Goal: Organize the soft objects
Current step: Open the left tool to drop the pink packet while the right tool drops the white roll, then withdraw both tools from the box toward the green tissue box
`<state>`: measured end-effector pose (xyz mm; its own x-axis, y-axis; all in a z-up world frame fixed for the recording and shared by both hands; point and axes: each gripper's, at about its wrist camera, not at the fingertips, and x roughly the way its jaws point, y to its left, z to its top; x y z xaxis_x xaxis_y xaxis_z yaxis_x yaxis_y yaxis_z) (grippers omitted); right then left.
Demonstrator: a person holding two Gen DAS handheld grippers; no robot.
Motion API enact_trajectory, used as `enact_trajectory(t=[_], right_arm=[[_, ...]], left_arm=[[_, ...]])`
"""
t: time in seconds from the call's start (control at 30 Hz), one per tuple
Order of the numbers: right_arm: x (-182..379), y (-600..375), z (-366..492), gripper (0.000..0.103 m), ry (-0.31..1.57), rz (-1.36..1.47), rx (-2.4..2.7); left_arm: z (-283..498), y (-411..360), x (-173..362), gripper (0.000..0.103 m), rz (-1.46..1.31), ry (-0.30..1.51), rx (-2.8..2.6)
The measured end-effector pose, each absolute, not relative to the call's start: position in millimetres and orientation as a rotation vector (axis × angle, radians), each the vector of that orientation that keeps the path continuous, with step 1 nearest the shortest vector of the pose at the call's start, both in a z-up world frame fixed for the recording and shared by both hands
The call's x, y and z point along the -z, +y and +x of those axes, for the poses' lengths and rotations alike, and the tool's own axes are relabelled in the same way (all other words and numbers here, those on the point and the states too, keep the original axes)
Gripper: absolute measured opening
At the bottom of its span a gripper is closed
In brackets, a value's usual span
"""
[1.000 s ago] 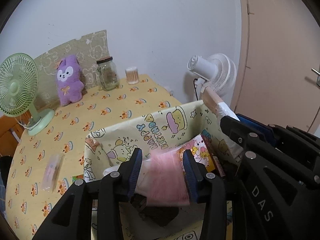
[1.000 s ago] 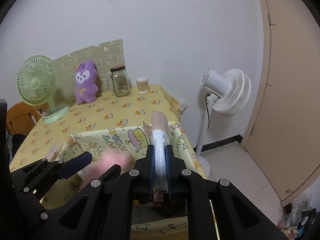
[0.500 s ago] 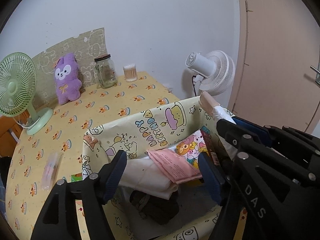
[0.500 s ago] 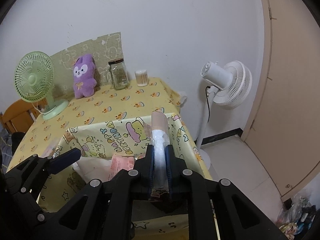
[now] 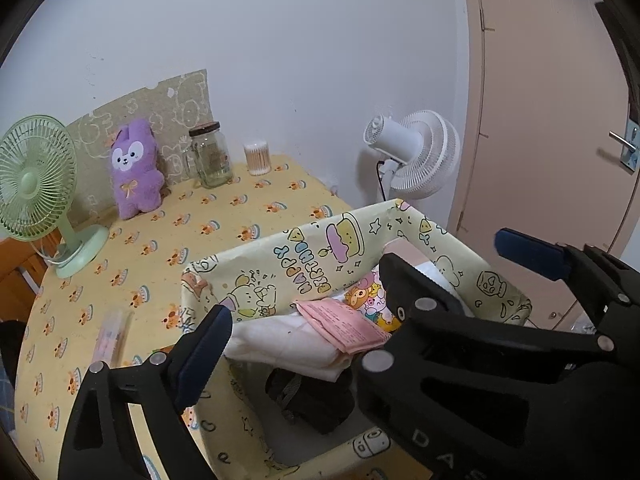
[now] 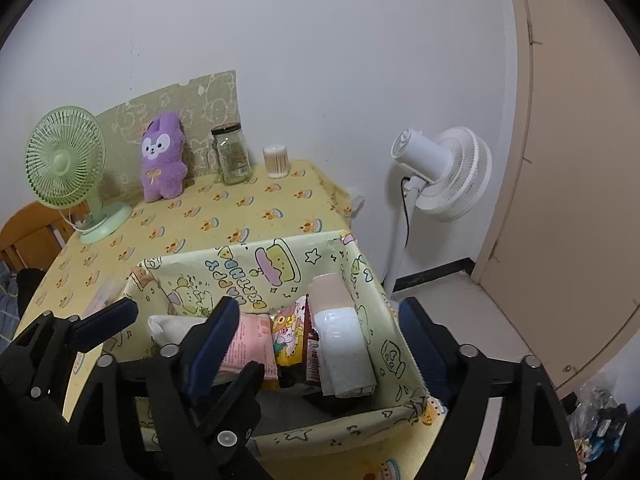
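**Both grippers spreading over the box**

From the left wrist: left gripper (image 5: 304, 336) opening, jaws wide, nothing clamped. Pink packet (image 5: 344, 326) lying between them toward 1 o'clock, untouched, atop folded white cloth (image 5: 284, 344) inside the cartoon-print box (image 5: 304, 256). Right gripper at 3 o'clock.

From the right wrist: right gripper (image 6: 316, 344) opening, jaws apart and empty. White roll (image 6: 344, 344) leaning against the box's right wall at 12 o'clock, between the fingers, free of both. Pink packet at 10 o'clock, beside a colourful snack bag (image 6: 288, 334).
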<state>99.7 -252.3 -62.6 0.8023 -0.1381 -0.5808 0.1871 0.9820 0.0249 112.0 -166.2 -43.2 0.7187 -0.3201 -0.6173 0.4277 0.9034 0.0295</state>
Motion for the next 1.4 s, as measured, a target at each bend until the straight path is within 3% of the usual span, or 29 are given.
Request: enact_trajectory(t=[0.2, 1.4], right_arm=[[52.5, -241.4, 88.9, 0.100, 0.558, 0.056, 0.198], [38.4, -131.6, 54.0, 0.103, 0.498, -0.027, 0.104]], left_arm=[[102.8, -154.0, 35.5, 0.098, 0.166, 0.616, 0.404], [63.8, -46.7, 29.4, 0.103, 0.106, 0.566, 0.286]])
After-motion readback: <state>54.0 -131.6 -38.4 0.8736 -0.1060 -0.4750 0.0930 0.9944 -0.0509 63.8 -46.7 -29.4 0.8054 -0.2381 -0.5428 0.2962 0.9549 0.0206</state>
